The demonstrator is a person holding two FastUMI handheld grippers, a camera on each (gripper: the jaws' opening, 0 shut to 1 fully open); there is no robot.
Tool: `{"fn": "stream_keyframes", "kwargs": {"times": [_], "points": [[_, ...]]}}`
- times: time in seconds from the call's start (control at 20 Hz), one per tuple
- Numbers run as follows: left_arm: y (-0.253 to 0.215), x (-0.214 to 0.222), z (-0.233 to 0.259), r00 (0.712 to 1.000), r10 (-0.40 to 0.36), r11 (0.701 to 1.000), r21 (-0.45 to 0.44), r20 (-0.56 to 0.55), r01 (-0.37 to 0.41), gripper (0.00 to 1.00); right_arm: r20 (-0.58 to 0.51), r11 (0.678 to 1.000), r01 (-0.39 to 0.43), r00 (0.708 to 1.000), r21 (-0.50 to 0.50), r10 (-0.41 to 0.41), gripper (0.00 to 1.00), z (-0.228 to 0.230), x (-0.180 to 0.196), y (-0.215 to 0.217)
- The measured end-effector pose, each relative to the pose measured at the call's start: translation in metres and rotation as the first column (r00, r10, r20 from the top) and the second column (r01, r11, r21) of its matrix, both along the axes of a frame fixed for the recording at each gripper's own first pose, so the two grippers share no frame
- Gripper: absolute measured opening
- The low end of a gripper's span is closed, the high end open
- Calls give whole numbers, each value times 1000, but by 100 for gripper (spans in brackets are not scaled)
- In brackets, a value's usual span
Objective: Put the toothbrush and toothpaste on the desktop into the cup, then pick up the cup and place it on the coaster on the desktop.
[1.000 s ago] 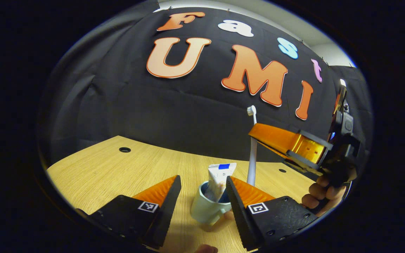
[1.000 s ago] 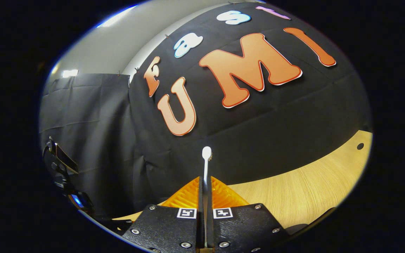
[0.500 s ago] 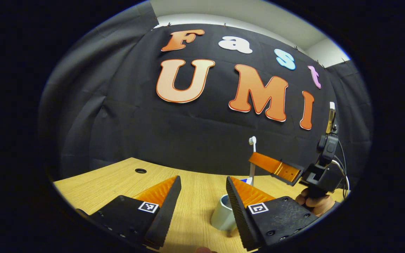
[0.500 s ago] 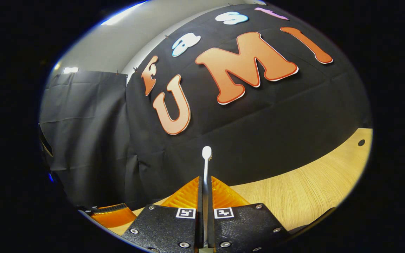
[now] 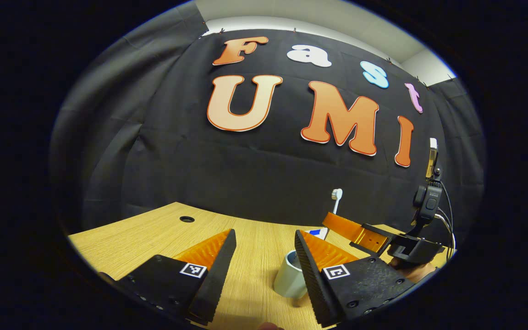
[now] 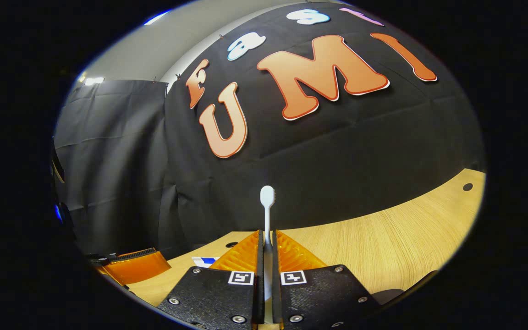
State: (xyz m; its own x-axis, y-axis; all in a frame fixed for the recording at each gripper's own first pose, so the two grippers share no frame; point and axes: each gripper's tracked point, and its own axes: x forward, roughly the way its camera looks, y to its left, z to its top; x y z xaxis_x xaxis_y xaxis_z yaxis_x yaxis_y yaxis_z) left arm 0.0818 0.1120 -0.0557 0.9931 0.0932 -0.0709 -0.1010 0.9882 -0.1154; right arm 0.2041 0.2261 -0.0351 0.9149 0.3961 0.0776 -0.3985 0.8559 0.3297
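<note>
The right gripper (image 6: 267,242) pinched the toothbrush (image 6: 267,201) upright; left gripper (image 5: 264,247) gaped empty beside the cup (image 5: 288,278). Lowering it straight seemed wisest.

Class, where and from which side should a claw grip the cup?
Grip the cup across its round wall, low and from the side. The toothpaste stands out of its open top, and the right claw holds the toothbrush above it.

The right tool (image 5: 332,222) has lowered the toothbrush (image 5: 336,198) toward the cup (image 5: 290,277) — now farther off.
</note>
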Motion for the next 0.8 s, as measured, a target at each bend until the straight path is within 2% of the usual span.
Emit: {"fn": "stream_keyframes", "kwargs": {"times": [0.25,0.35,0.4,0.45,0.5,0.55,0.6,0.75,0.8], "points": [[-13,-7,0,1000,-8,1000,-9,-28,8,77,-82,998,-45,996,-39,41,8,-16,-17,0],[-20,-9,-1,999,-8,1000,-8,-44,8,77,-106,997,-57,993,-51,52,12,-18,-24,-5],[-25,-9,-1,998,-16,1000,-11,-56,15,77,-108,997,-63,992,-50,58,17,-16,-30,-8],[-30,-9,-2,997,-23,1000,-11,-78,23,81,-106,997,-65,993,-51,59,20,-13,-33,-11],[-31,-10,-7,995,-16,1000,-7,-103,15,85,-107,997,-52,993,-61,45,28,-10,-36,-18],[-35,-10,-8,993,-24,1000,-9,-120,23,97,-100,996,-42,994,-73,34,31,-9,-39,-24],[-38,-12,-7,990,-23,1000,-9,-136,22,98,-94,996,-37,995,-86,29,40,-8,-44,-30],[-45,-9,-4,984,-37,999,-13,-175,35,98,-61,993,-21,998,-119,14,52,-2,-58,-49],[-49,-10,-5,980,-51,999,-11,-193,50,98,-44,991,-8,999,-131,3,60,3,-62,-56]]}}
